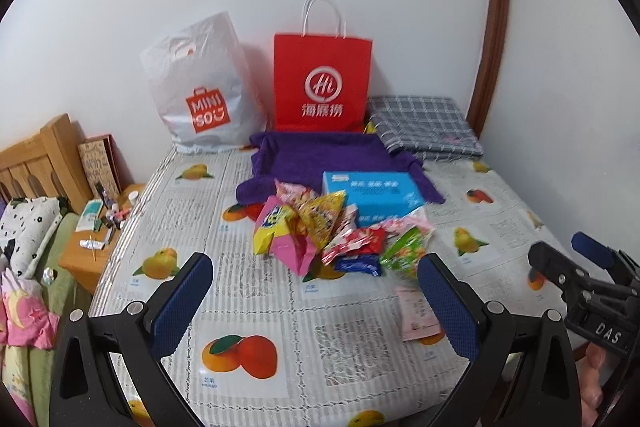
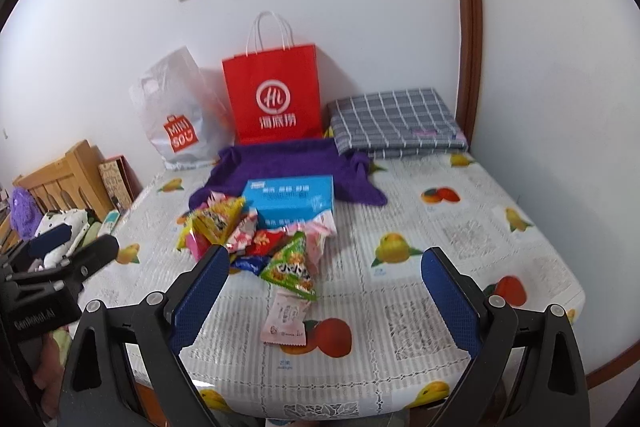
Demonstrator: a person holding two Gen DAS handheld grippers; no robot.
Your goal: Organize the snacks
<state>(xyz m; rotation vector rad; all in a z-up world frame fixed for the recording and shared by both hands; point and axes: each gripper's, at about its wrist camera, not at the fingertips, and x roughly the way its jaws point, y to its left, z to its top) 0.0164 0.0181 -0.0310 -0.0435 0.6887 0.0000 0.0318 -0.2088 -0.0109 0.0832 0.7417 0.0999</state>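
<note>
A heap of bright snack packets (image 1: 328, 231) lies mid-table on the fruit-print tablecloth (image 1: 248, 291); it also shows in the right wrist view (image 2: 248, 239). A green triangular packet (image 2: 292, 267) and a pale pink sachet (image 2: 286, 319) lie nearest. The sachet also shows in the left wrist view (image 1: 416, 311). A blue box (image 1: 372, 195) sits behind the heap on a purple cloth (image 1: 320, 155). My left gripper (image 1: 316, 279) is open and empty, short of the heap. My right gripper (image 2: 326, 275) is open and empty, with the sachet between its fingers' line of sight.
A red paper bag (image 1: 322, 83) and a white Miniso plastic bag (image 1: 200, 87) stand against the back wall. A folded grey checked cloth (image 1: 424, 123) lies at the back right. A wooden bedside stand with small items (image 1: 96, 227) and a bed are left of the table.
</note>
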